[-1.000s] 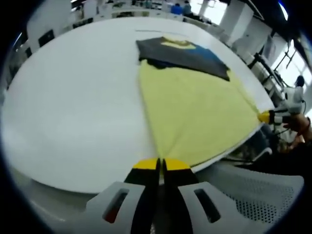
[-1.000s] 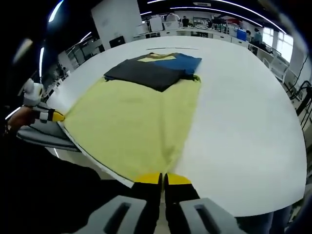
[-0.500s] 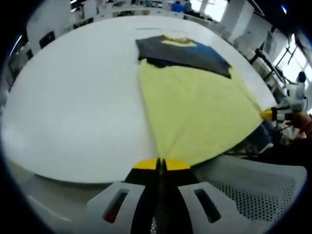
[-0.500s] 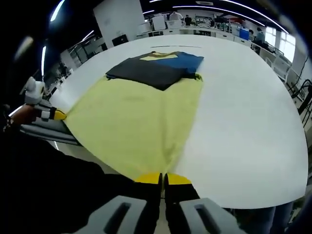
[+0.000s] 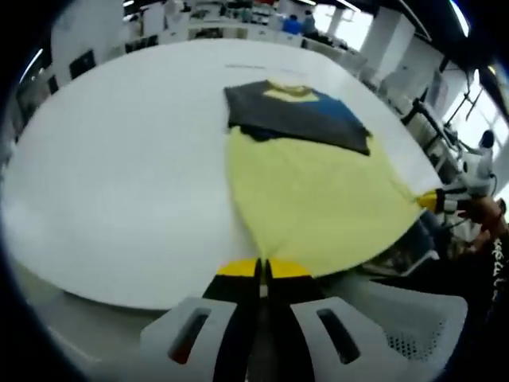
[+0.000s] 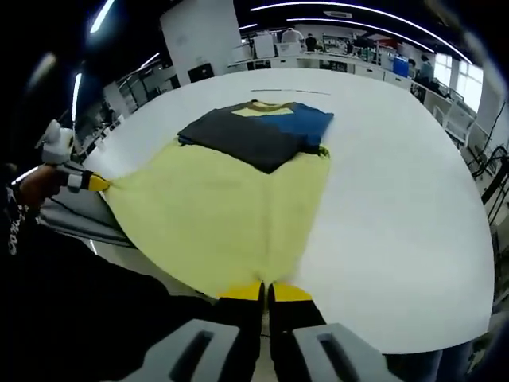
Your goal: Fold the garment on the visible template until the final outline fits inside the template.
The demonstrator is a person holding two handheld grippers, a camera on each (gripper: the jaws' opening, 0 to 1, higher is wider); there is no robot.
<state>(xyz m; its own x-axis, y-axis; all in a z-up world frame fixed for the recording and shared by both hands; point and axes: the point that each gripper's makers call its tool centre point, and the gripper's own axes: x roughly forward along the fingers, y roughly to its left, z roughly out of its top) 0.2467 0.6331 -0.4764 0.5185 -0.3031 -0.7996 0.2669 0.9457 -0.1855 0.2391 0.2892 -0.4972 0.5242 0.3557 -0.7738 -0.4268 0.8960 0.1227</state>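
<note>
A garment lies on the white table [image 5: 119,175]: its yellow body [image 5: 310,195] is spread toward me, and dark grey and blue sleeves [image 5: 298,111] are folded across the far end. My left gripper [image 5: 263,270] is shut on the yellow hem's near corner. In the right gripper view the same yellow cloth [image 6: 231,211] stretches from my right gripper [image 6: 265,292], shut on the other hem corner, up to the grey and blue part [image 6: 254,131]. The right gripper [image 5: 433,199] also appears at the far right of the left gripper view, and the left gripper [image 6: 91,183] at the left of the right gripper view.
The hem is held off the table's near edge. A white perforated chair back [image 5: 398,318] sits below the table edge. A person's hand [image 6: 36,183] holds the left gripper. Desks and equipment stand in the far room [image 6: 318,40].
Both cameras rose slightly and the yellow hem lifted with the grippers. The cloth looks pulled a little closer; both grips are unchanged.
</note>
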